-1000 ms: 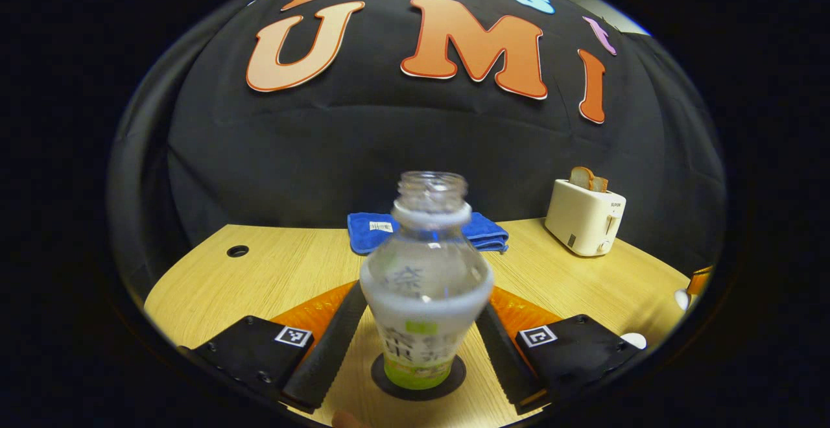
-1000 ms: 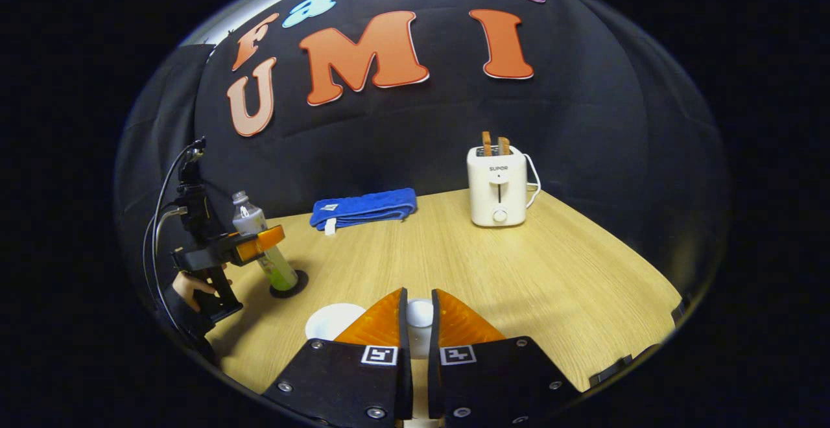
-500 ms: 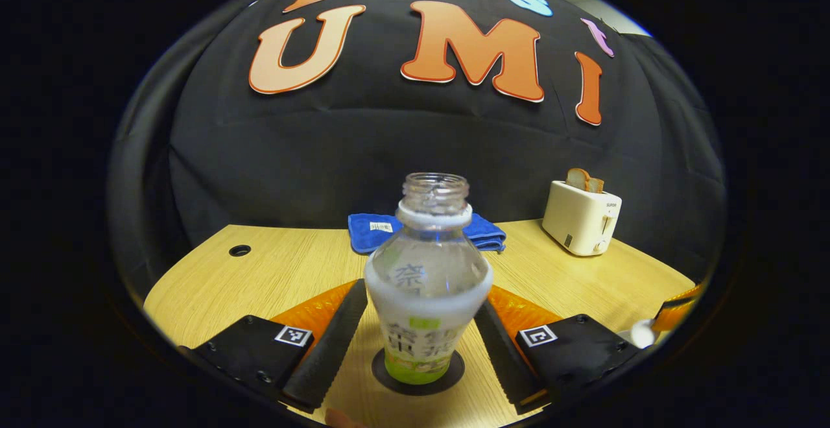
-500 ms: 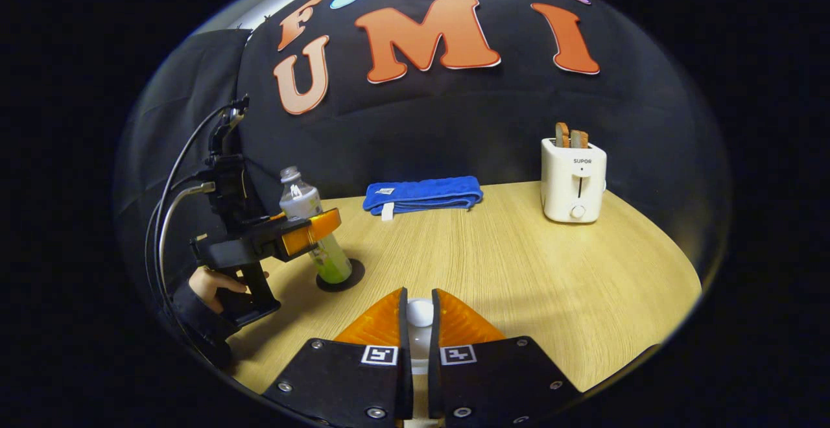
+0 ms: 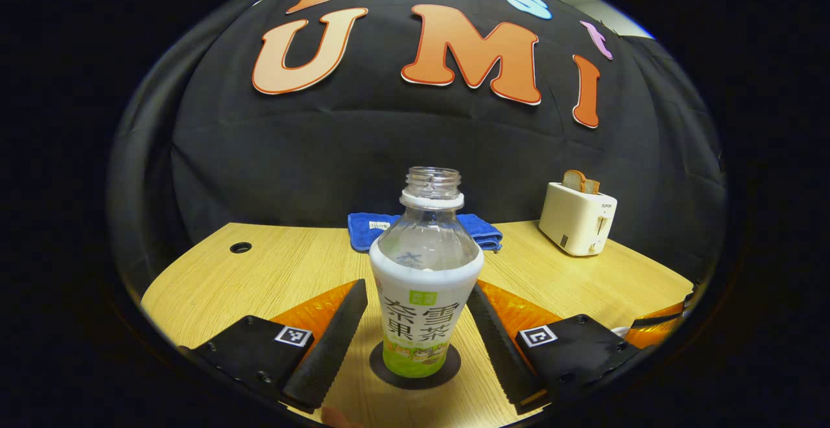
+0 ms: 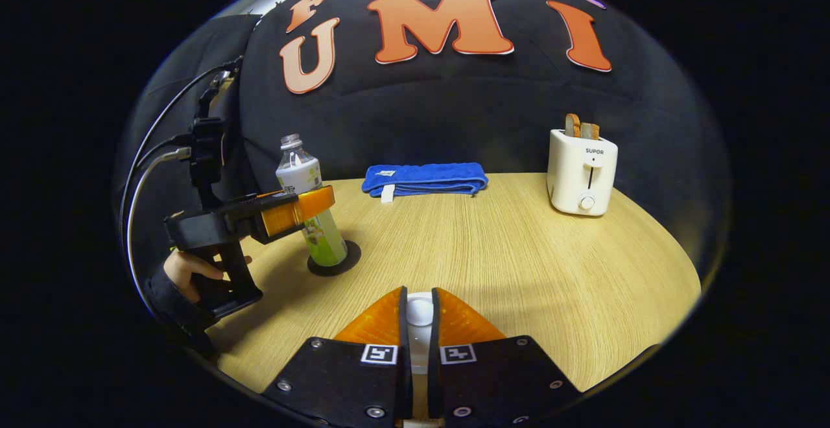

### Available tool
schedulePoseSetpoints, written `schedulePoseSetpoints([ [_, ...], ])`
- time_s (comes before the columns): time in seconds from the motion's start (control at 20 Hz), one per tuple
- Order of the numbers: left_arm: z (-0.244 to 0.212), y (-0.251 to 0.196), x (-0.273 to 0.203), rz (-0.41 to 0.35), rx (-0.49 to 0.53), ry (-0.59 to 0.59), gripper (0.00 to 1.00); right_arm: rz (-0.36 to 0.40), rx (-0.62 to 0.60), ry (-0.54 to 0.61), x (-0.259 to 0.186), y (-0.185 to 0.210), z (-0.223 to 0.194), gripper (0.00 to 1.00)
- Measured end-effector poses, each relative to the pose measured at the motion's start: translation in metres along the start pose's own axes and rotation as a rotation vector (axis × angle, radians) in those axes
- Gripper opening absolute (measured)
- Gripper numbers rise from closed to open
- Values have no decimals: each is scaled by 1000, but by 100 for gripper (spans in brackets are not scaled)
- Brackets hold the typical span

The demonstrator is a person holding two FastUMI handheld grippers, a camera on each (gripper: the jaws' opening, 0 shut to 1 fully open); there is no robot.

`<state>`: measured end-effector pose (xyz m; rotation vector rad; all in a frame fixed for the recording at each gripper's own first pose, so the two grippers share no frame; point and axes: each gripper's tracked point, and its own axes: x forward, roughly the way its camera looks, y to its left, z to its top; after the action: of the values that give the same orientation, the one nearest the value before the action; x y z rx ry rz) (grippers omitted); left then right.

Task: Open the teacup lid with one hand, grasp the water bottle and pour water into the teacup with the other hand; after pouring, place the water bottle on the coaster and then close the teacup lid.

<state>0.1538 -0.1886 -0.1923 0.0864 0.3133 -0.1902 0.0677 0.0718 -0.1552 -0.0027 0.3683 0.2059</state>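
A light wooden table (image 6: 519, 266) with a rounded edge stands against a black cloth wall (image 6: 454, 110). Near the wall lie a folded blue towel (image 6: 425, 179) and a white toaster (image 6: 581, 172) with two bread slices upright in its slots. A small round hole (image 5: 240, 247) sits in the tabletop's far left corner.

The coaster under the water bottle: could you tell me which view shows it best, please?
The right gripper view: the coaster lies as a dark disc with the water bottle standing on it. In the left gripper view it shows closer, partly hidden by the bottle.
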Motion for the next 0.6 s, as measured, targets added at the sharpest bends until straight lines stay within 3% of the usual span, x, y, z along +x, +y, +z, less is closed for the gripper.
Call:
schedulePoseSetpoints([
  [0.15, 0, -1, -7, -1, -14, -5, 100, -2, -11, -5, -1, -1, 0, 12],
  [0.35, 0, -4, -20, -2, -6, -13, 99, -2, 47, -4, -3, -5, -1, 25],
  [0.4, 0, -6, -25, -2, -4, -13, 100, -2, 57, -5, -7, -5, 1, 34],
  [0.45, 1, -7, -31, -3, -3, -16, 100, -3, 68, -11, -7, -8, 2, 36],
  [0.6, 3, -7, -50, 2, -10, -24, 100, -17, 95, -43, -15, -16, 12, 79],
])
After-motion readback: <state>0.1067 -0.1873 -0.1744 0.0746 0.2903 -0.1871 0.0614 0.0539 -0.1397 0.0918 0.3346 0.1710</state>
